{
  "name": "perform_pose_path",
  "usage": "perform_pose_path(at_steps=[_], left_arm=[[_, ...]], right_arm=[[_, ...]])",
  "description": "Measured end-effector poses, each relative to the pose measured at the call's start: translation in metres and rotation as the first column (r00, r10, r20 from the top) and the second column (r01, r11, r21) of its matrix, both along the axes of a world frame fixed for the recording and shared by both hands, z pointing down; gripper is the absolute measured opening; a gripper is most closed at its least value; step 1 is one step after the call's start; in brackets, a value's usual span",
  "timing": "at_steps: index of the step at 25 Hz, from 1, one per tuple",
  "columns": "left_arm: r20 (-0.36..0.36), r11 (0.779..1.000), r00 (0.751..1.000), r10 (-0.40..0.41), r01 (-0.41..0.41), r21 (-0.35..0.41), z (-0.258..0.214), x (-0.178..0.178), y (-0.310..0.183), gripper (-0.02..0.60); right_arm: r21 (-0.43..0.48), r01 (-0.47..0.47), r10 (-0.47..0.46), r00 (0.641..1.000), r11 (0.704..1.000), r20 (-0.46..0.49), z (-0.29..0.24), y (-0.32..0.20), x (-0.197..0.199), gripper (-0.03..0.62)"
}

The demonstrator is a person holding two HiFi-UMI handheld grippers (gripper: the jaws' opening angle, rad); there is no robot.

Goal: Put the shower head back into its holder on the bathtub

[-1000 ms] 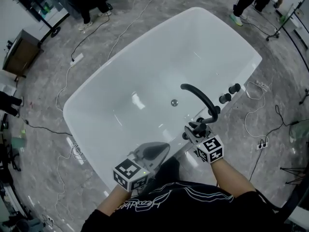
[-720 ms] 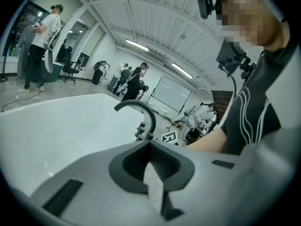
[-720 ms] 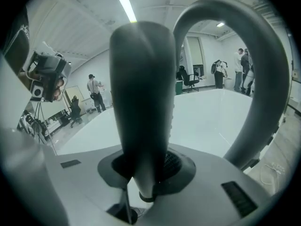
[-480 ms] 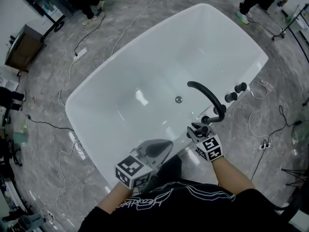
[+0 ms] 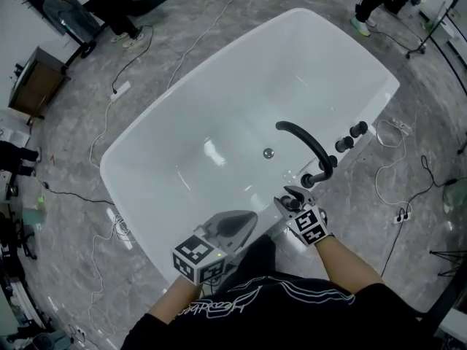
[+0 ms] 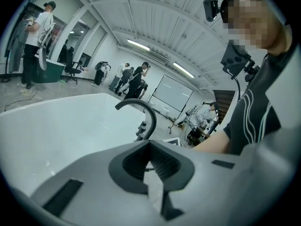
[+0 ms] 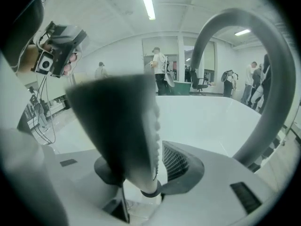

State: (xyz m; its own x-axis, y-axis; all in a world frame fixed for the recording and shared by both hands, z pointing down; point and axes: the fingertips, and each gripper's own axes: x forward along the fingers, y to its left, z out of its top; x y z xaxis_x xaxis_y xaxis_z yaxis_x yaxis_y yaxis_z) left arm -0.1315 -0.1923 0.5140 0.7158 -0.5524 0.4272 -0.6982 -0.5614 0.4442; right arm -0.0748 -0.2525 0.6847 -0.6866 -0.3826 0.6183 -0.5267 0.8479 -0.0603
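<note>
Spreading the jaws of my right gripper (image 5: 292, 197), I left the shower head (image 7: 123, 126) standing loose between them, its foot seemingly in the holder (image 7: 149, 192) on the bathtub's (image 5: 219, 100) near rim beside the spout (image 5: 303, 141), so it could settle, while my left gripper (image 5: 241, 226) hung closed together, empty, out of the way.

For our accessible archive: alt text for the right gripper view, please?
A dark shower head stands blurred between the jaws of the right gripper, which have just been opening. Behind lie the white bathtub and an arched grey spout.
</note>
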Motion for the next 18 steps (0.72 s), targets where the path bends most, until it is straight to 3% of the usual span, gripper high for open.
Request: perform_pose_path(at_steps=[4,9,15,18], left_arm=[[0.011,1.000,1.000,0.002,-0.002,0.031,-0.007,0.005,0.007,0.005],[0.004,0.997,1.000,0.013,-0.013,0.081,-0.029,0.028,0.028,0.005],[-0.011,0.994,1.000,0.019,-0.018,0.110,-0.071,0.070,0.078,0.005],[-0.027,0.985,0.998,0.056,-0.051,0.162,-0.097,0.100,0.109,0.005]], right_arm=[[0.051,-0.047,0.043,0.997,0.998,0.067,-0.035,-0.004,0.009,0.183],[0.145,-0.064,0.034,0.979,0.987,0.203,-0.123,0.018,0.035,0.192],[0.161,0.088,-0.135,0.941,0.983,0.311,-0.233,0.115,0.070,0.183],[0.138,0.107,-0.152,0.916,0.985,0.372,-0.275,0.161,0.096,0.101]])
